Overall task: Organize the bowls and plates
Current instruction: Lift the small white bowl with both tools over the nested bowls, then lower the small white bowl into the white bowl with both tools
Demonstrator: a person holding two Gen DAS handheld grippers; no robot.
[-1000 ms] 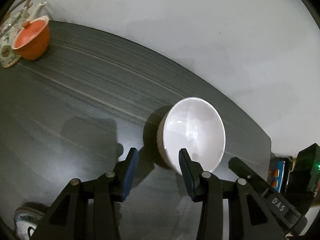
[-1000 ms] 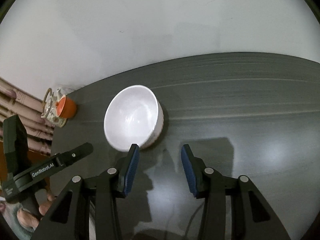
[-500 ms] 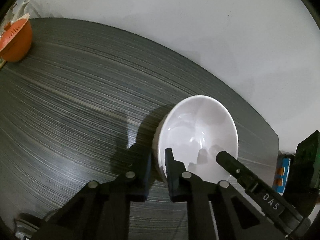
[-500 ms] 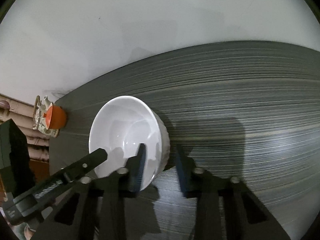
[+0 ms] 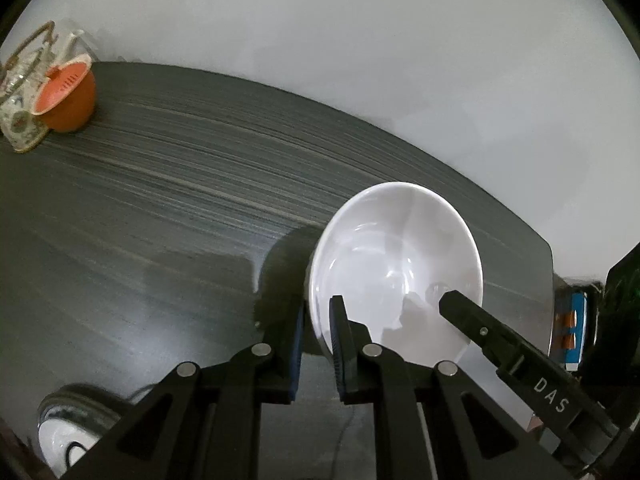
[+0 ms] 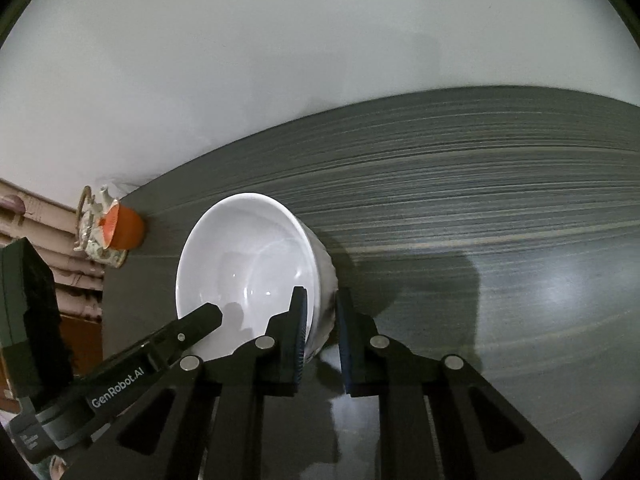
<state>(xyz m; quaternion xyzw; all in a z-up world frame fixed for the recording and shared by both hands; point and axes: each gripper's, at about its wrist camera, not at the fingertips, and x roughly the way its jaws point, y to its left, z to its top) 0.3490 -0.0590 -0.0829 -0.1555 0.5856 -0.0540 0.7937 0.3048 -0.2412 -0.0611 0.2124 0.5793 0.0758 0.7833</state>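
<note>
Dark striped tabletop (image 5: 160,216) against pale wall (image 5: 360,40). White bowl (image 5: 396,264) sits near table's edge, between your grippers. Your left gripper (image 5: 318,340) pinches bowl's left rim, fingers nearly closed; your right gripper (image 6: 322,328) pinches its right rim likewise. Orange strainer (image 5: 70,100) and patterned teapot (image 5: 18,120) at far corner.

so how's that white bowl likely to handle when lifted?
White bowl looks glazed and glossy, so probably slippery and rigid. Left gripper and right gripper each pinch only its rim, so it may pivot. Likely ceramic, breakable if dropped on the table.
</note>
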